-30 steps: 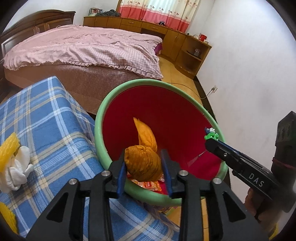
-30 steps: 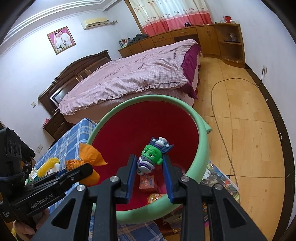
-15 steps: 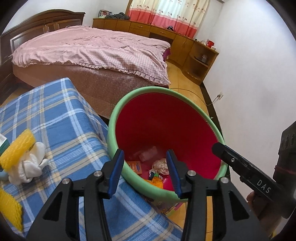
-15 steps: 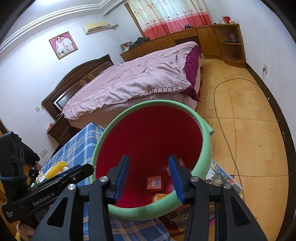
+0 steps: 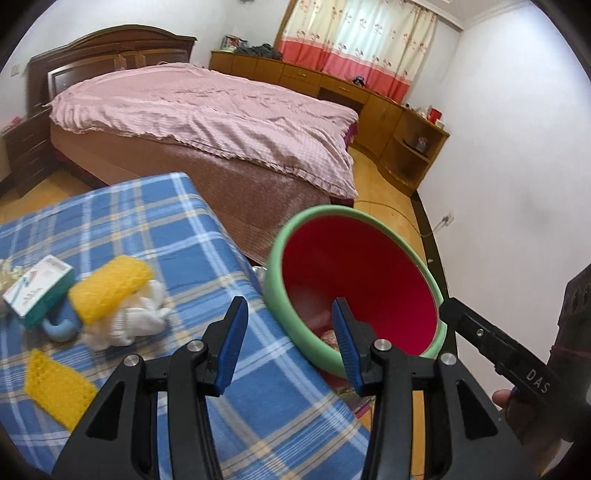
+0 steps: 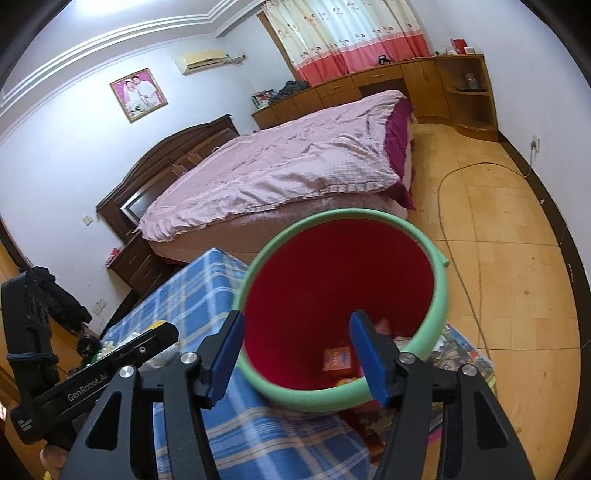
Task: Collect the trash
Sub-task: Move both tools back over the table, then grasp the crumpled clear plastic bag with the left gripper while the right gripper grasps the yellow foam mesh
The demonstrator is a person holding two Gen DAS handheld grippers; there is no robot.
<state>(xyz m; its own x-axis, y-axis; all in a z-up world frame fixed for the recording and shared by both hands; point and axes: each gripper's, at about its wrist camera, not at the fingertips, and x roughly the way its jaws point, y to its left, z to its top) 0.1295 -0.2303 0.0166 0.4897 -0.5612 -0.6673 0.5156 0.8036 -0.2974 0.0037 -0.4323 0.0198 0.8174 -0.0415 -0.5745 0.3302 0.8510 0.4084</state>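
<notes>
Two handheld grippers are seen above the right edge of a table covered in blue plaid cloth [image 5: 177,236], both pointing down toward a trash bin [image 5: 436,291] with a green rim and red lining that stands just beside that edge

Left gripper [image 5: 286,341]: jaws spread apart, blue pads bare, nothing between them. Through the gap, plaid cloth and the near-left part of the bin rim are seen

Right gripper [image 6: 297,354]: jaws opening, nothing pinched between them. The bin mouth is framed between its fingers. From the left wrist view it is seen only from the side at far right [image 5: 495,350], so its spread cannot be judged there. A bit of the person's hand [image 5: 500,398] is seen under it

Inside the bin: an orange-and-blue packet [image 6: 336,360] is seen at the bottom with other scraps beside it, too small and blurred to be named

Left on the table, at the left of the left wrist view:
- a yellow mesh piece [image 5: 110,282] lying over a crumpled white wad [image 5: 127,321], the two touching
- a white-and-teal box [image 5: 37,290] just left of them, resting partly on a pale blue curved object [image 5: 59,326]
- a flat yellow mesh strip [image 5: 57,389] nearer, apart from the rest

Beyond the table, a bed with a pink cover [image 6: 280,173] is noted, with wooden cabinets [image 5: 332,85] along the far wall under red-and-cream curtains [image 6: 347,33]. A cable [image 6: 461,266] trails across the wooden floor to the right of the bin. Printed sheets [image 6: 461,354] lie on the floor under the bin's near-right side
</notes>
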